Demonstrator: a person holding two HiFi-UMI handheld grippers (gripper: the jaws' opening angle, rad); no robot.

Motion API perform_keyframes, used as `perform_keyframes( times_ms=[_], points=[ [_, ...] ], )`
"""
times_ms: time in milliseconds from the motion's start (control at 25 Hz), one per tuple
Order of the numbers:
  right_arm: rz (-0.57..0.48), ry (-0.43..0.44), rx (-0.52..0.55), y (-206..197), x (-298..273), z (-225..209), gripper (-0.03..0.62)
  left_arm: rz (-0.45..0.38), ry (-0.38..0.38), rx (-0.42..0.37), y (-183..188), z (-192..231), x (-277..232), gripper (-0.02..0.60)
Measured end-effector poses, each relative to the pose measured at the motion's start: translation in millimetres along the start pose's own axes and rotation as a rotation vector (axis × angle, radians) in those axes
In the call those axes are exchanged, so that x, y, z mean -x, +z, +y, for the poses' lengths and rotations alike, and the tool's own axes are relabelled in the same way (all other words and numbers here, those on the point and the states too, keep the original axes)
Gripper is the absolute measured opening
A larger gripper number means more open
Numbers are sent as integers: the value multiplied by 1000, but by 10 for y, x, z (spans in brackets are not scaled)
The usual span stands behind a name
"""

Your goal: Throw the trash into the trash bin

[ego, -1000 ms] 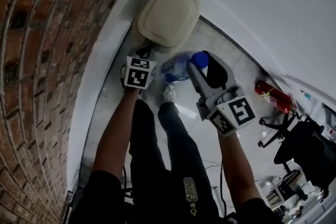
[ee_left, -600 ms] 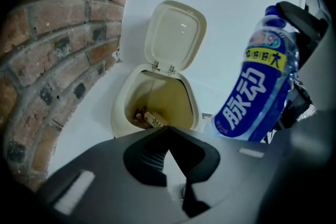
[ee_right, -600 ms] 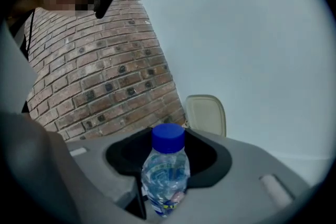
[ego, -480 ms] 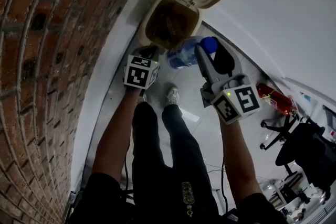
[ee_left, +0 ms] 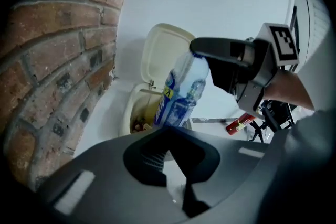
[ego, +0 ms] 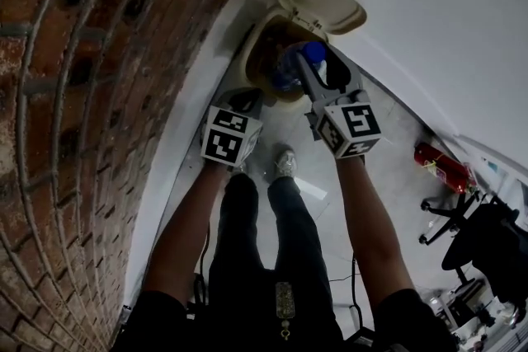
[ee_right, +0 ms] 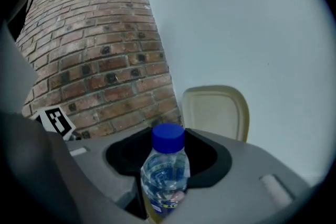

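Right gripper grips blue-labelled bottle over trash bin, print illegible

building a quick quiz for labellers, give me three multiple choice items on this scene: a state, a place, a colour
1. How is the bin's lid? A) tipped up open B) shut C) taken off
2. Where is the bottle? A) loose at the bottom of the bin B) held by the right tool at the bin's open mouth C) resting on the lid
3. What colour is the cap? A) red B) white C) blue
Answers: 1 A, it stands raised behind the opening; 2 B, the head view shows it gripped at the opening; 3 C, blue in the right gripper view.
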State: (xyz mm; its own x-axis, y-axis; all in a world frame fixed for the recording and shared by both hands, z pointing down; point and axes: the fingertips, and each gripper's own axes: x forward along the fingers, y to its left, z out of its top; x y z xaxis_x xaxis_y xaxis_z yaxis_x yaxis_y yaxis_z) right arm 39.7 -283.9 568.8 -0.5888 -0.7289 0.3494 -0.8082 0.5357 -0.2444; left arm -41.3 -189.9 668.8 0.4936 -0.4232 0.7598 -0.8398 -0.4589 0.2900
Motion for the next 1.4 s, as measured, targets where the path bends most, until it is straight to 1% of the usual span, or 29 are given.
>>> perform_keyframes(
  times_ms=[120,280,400,560,680,800,920,1080,1200,1320,1360,1400],
  points=[
    [85,29,14,-348,-256,21,195,1,-16,8,40,78,-38,5],
    [223,100,85,-782,-566,128,195,-6,-32,24,58,216,-55,5],
    [330,130,137,-1120,-740,175,195,-4,-37,43,1,305,-55,5],
    [446,158,183,-1522,-900,235,195,5,-31,56,-95,429,-75,6],
    [521,179,166,-1764,-947,257,195,22,-29,67,-171,481,-109,6],
    [553,196,104,-1910,-966,247,195,23,-28,67,-196,500,-138,6],
    [550,193,70,-1924,-952,228,196,22,-30,63,-194,493,-164,6],
    [502,176,68,-1758,-845,192,196,35,-41,66,-208,430,-192,6],
    [445,155,63,-1492,-726,108,196,37,-35,57,-177,411,-205,5],
    [376,124,76,-1120,-544,-24,195,37,-36,49,-122,378,-204,6],
    [357,111,83,-998,-472,-82,179,37,-35,47,-92,366,-198,6],
    [340,96,91,-879,-400,-142,132,35,-34,45,-50,354,-189,6]
  ],
)
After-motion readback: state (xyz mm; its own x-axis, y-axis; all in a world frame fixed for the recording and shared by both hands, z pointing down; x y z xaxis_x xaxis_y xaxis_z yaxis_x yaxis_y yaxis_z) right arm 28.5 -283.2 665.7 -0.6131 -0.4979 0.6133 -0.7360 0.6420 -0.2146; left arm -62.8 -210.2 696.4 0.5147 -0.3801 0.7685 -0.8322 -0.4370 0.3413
